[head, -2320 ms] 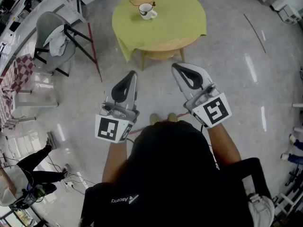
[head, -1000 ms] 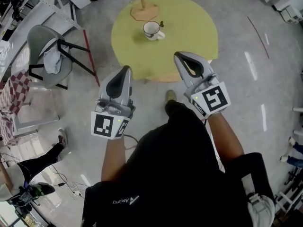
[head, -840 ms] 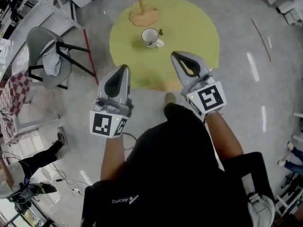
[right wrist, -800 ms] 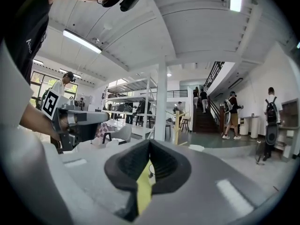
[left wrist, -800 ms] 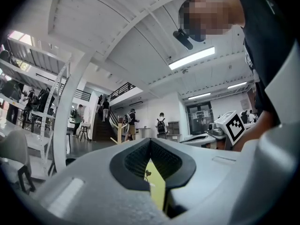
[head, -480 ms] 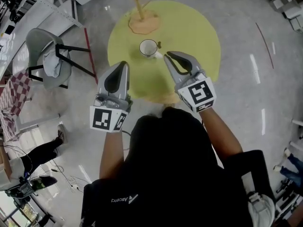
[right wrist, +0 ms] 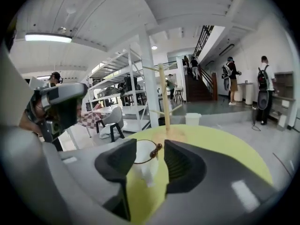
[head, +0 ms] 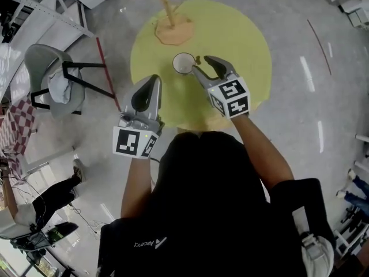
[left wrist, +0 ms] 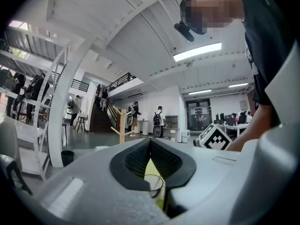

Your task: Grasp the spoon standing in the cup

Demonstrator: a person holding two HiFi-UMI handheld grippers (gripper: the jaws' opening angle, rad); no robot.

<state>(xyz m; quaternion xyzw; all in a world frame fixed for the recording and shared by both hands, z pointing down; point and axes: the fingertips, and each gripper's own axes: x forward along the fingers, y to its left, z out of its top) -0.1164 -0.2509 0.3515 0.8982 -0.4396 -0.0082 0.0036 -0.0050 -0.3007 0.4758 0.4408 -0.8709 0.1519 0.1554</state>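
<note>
A white cup [head: 183, 63] stands on the round yellow table [head: 236, 33], and a spoon with a dark brown end [head: 197, 59] leans at its right rim. My right gripper [head: 201, 64] is at the cup's right side, its jaws opening. In the right gripper view the spoon's end [right wrist: 156, 150] and the cup [right wrist: 142, 165] show in the gap between the pads of the right gripper [right wrist: 150, 157], which touch neither. My left gripper [head: 154, 81] hangs back over the table's near left edge, shut and empty. Through the left gripper [left wrist: 150, 142] I glimpse the cup [left wrist: 153, 187].
A wooden stand on a flat base [head: 171, 30] rises at the table's far side, behind the cup; the wooden stand [right wrist: 163, 95] also shows beyond the jaws. A grey chair with cloth [head: 55, 82] sits on the floor to the left. People stand far off.
The person has walked up to the table. The right gripper moved forward to the cup and its jaws spread apart around the spoon's end. The left gripper stayed back, shut.
</note>
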